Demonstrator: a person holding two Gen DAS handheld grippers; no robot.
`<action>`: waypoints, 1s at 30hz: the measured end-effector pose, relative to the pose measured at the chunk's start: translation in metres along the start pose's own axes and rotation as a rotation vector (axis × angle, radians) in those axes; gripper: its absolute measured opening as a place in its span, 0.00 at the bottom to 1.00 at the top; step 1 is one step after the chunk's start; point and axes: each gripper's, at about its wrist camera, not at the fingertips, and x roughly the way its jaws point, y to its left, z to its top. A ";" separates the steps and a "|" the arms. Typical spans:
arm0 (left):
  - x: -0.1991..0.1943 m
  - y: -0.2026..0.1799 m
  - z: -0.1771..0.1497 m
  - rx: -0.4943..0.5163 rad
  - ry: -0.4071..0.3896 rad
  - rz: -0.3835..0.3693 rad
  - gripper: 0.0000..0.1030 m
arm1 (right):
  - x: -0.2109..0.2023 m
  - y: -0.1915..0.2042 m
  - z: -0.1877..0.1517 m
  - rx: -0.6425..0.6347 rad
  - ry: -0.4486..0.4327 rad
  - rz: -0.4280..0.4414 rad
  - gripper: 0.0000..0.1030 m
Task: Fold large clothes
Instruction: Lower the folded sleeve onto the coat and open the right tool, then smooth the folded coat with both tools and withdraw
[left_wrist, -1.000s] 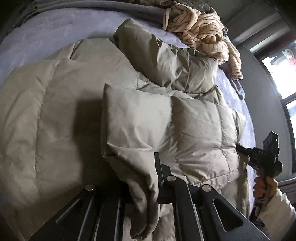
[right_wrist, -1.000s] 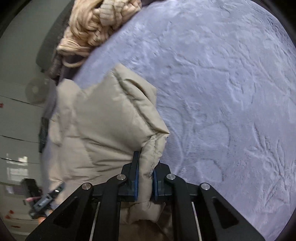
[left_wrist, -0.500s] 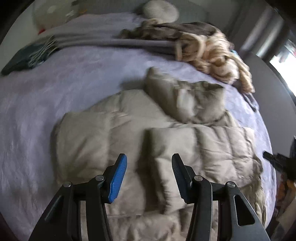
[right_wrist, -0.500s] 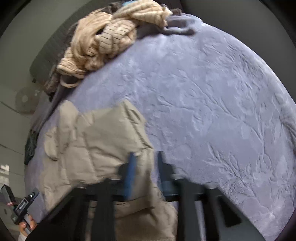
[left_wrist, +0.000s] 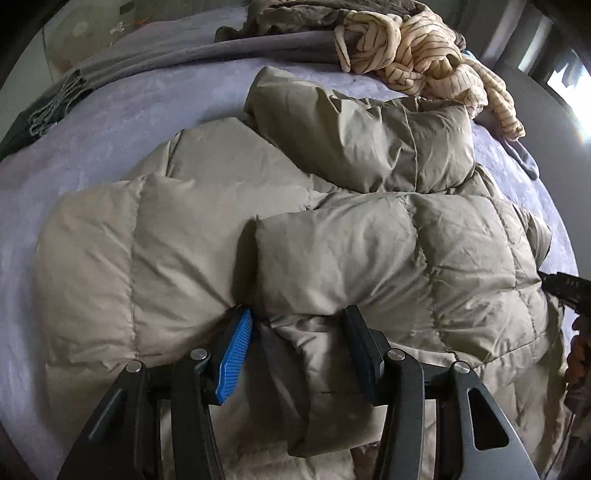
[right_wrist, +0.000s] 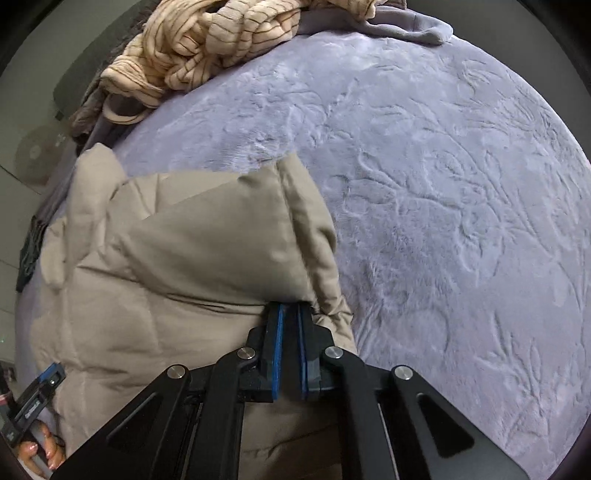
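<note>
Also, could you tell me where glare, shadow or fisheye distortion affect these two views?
Left wrist view: blown-out window glare at the upper right; the folded sleeve casts a dark shadow on the beige quilted puffer jacket; the lavender embossed bedspread curves at the rim. Right wrist view: even, soft light, no glare; the bedspread bulges dome-like; corners vignette black.

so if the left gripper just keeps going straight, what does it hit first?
The folded-over sleeve of the tan puffer jacket. The left gripper is open and the sleeve's end already bulges between its fingers, so contact is near immediate, though depth is hard to judge.
</note>
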 end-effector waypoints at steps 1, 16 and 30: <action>0.002 -0.001 -0.001 0.008 0.000 0.008 0.52 | 0.001 0.001 0.000 -0.010 -0.004 -0.010 0.06; -0.065 0.012 -0.012 -0.037 0.054 0.105 0.52 | -0.065 0.010 -0.026 -0.025 0.053 0.006 0.16; -0.142 -0.017 -0.064 -0.030 0.082 0.122 1.00 | -0.123 -0.002 -0.106 0.030 0.207 0.074 0.55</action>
